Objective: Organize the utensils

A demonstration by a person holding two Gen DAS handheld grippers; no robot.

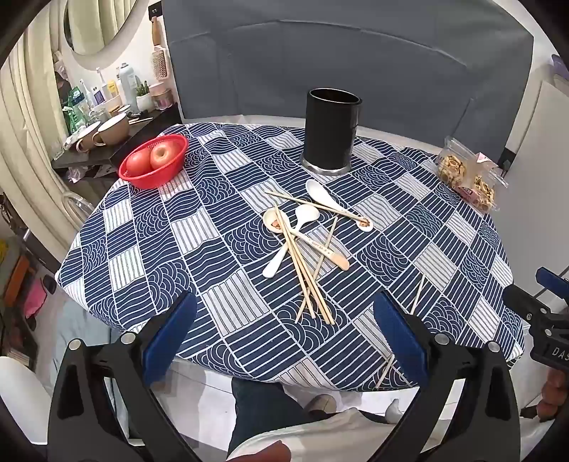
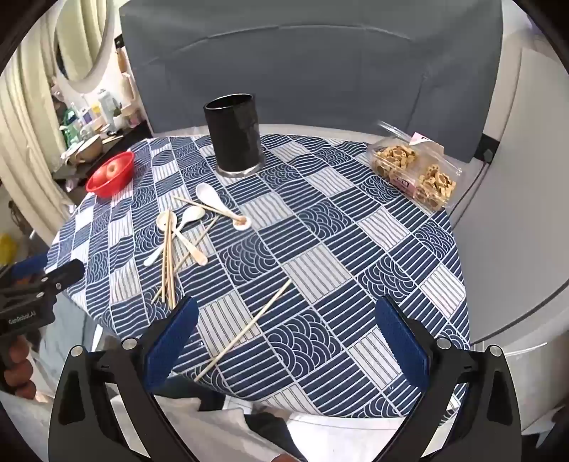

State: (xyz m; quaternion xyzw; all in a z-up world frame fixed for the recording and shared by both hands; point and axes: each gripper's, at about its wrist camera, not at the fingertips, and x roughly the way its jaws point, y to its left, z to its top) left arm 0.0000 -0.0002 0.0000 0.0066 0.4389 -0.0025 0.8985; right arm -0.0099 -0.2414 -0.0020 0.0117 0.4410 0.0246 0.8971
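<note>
Both grippers, left gripper (image 1: 284, 334) and right gripper (image 2: 284, 334), jaws wide, empty; better grabbing stray chopstick (image 2: 245, 328) mid-shaft, then black holder (image 2: 234, 133)

Grey padded headboard (image 1: 348, 67), cream curtains (image 1: 21, 117), round mirror (image 1: 103, 25)

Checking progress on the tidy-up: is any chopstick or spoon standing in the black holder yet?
No. Nothing pokes above the black holder's rim, and the spoons and chopsticks lie on the tablecloth.
</note>
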